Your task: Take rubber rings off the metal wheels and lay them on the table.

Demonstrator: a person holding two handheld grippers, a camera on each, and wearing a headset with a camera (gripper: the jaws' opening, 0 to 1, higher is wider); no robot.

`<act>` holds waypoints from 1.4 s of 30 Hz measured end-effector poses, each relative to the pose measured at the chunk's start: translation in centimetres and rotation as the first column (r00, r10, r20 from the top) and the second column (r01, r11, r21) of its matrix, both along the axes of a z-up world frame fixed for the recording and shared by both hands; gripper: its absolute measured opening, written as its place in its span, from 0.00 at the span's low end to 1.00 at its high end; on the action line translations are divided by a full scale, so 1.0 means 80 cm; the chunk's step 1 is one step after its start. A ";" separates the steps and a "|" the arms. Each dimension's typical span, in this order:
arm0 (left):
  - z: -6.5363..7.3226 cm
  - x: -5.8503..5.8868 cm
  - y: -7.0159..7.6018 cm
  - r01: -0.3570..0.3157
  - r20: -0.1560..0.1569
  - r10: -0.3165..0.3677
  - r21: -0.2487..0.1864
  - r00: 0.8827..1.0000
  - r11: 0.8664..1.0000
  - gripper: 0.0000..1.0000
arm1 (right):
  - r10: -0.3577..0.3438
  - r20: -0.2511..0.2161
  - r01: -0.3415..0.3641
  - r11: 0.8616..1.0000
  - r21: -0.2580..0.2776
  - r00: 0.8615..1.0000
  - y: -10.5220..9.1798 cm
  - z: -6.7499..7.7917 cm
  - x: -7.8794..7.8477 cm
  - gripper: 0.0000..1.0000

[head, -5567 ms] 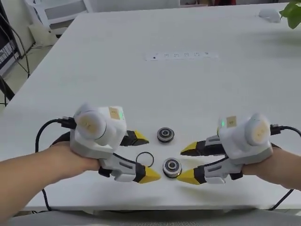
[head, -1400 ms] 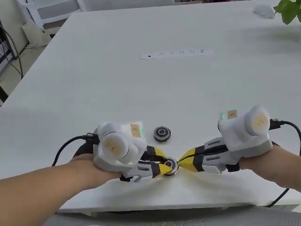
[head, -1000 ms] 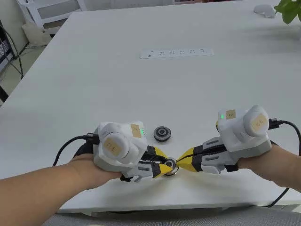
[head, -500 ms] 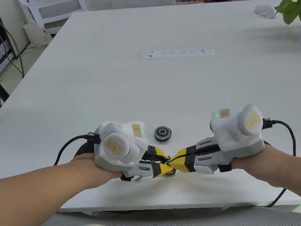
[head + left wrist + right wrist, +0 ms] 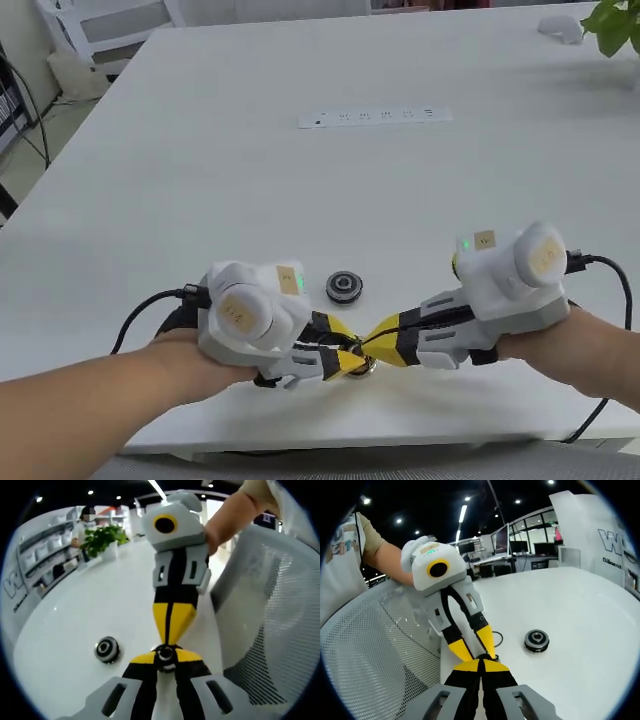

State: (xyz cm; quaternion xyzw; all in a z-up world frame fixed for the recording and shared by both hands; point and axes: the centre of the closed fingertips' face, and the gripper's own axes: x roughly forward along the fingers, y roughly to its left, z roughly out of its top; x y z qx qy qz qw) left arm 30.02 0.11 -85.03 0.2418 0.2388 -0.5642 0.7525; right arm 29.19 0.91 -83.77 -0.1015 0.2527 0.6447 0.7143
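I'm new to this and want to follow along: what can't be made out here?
The metal wheel in the left gripper: head view, mostly hidden by yellow jaws.
Its rubber ring: too small in all views; whether the right gripper pinches it is unclear.
The power strip sockets: head view, too small.

Your table (image 5: 250, 180) is smooth, faintly glossy white; the wheel (image 5: 107, 649) shines like polished metal; your chair (image 5: 270, 605) is white mesh.
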 end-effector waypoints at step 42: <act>0.044 0.003 0.065 -0.057 -0.001 0.057 -0.027 0.998 0.998 0.36 | -0.007 0.037 0.007 1.000 -0.004 0.999 0.011 0.020 0.020 0.00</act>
